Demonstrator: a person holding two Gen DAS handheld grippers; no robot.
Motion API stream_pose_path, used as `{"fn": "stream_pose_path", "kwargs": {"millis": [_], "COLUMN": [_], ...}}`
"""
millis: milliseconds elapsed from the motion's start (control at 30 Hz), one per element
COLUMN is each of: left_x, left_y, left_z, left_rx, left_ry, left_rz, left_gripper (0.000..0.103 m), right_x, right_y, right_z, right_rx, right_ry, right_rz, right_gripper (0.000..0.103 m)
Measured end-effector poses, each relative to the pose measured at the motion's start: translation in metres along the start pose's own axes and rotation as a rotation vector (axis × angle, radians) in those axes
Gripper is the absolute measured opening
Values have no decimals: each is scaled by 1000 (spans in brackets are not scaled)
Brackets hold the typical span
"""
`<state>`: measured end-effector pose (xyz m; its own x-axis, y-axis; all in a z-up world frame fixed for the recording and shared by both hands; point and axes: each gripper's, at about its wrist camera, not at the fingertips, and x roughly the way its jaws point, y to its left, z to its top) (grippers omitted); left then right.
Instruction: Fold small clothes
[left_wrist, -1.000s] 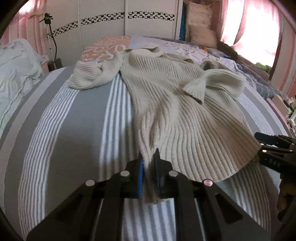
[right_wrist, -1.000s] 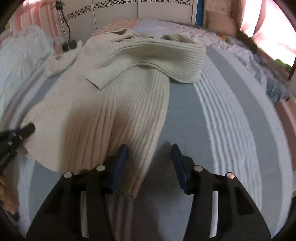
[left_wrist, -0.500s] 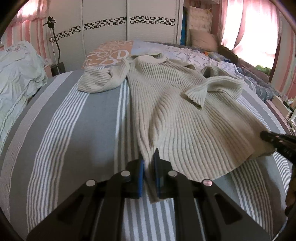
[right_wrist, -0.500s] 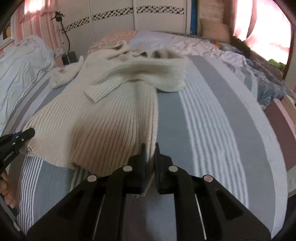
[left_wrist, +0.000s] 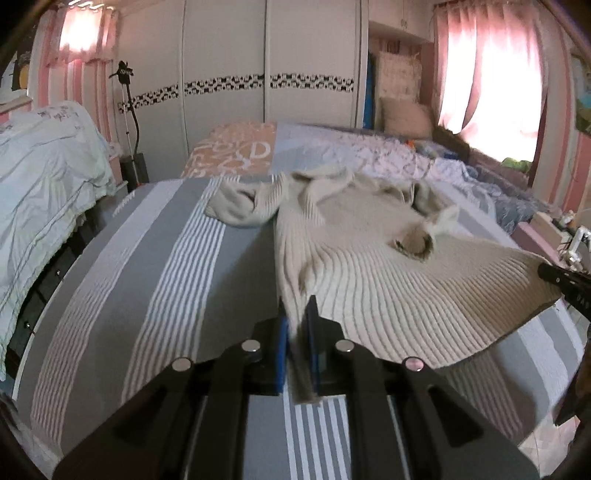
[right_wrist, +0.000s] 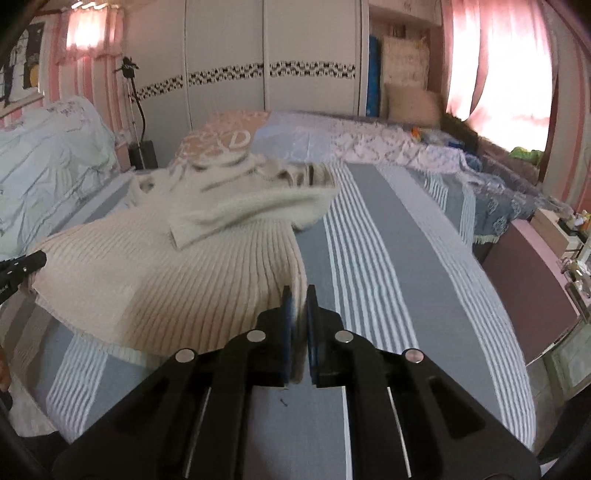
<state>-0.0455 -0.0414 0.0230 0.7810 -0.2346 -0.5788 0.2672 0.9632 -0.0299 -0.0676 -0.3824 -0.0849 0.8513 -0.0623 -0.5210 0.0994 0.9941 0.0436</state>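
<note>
Straight ahead of both grippers, left (left_wrist: 298, 317) and right (right_wrist: 300, 306), each pinching a hem corner, my sweater (left_wrist: 369, 266) runs lengthwise away.

A cream ribbed-knit sweater (left_wrist: 388, 280) spans the frame's centre-right, hem corners lifted, sleeves bunched toward the upper middle.

- The cream ribbed knit sweater (left_wrist: 376, 280) looked soft, matt.
- The grey-and-white striped cloth bedspread (left_wrist: 155, 280) looked finely textured.
- The matt black plastic left gripper (left_wrist: 297, 325) carried shiny metal rivets.
</note>
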Motion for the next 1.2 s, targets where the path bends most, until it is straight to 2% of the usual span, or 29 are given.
{"fn": "stream_pose_path", "kwargs": {"millis": [67, 100, 133, 167, 200, 233, 267, 300, 333, 400, 467, 667, 833, 867, 1033, 1200], "left_x": [-9, -6, -3, 5, 8, 7, 1, -6, -11, -17, -10, 37, 86, 96, 141, 204], "left_y": [-5, -6, -4, 0, 0, 3, 5, 6, 8, 11, 15, 31, 52, 56, 62, 59], "left_z": [-4, -5, -8, -13, -15, -15, -11, -7, -3, 9, 15, 24, 36, 43, 85, 134], "left_rx": [35, 47, 35, 28, 30, 22, 13, 18, 22, 28, 36, 1, -6, -6, 58, 57], "left_ry": [7, 25, 40, 74, 88, 81, 52, 19, -14, -66, -71, -20, 20, 20, -34, -39], "left_rz": [13, 15, 16, 27, 32, 35, 48, 62, 81, 105, 113, 110, 152, 138, 172, 129], "left_gripper": [10, 10, 12, 15, 16, 22, 33, 67, 79, 79, 79, 79, 79, 79, 79, 79], "right_x": [3, 6, 10, 11, 13, 12, 11, 12, 16, 25, 34, 72, 104, 109, 159, 214], "right_y": [-1, -5, -8, -14, -19, -22, -25, -26, -28, -30, -30, -10, -9, -10, 0, 9], "right_z": [-7, -11, -14, -16, -16, -15, -13, -11, -9, -4, 2, 24, 58, 66, 117, 165], "right_rx": [-19, -12, -18, -11, 3, 10, 6, 2, 4, 16, 18, 1, -16, -25, -78, -88], "right_ry": [57, 72, 88, 90, 87, 83, 74, 72, 73, 77, 79, 102, 82, 72, 60, 82], "right_rz": [-7, -46, -69, -74, -78, -80, -83, -90, -96, -78, -67, -11, 1, 10, 27, 75], "right_gripper": [9, 19, 48, 57, 59, 59, 59, 58, 57, 57, 56, 56, 56, 56, 56, 56]}}
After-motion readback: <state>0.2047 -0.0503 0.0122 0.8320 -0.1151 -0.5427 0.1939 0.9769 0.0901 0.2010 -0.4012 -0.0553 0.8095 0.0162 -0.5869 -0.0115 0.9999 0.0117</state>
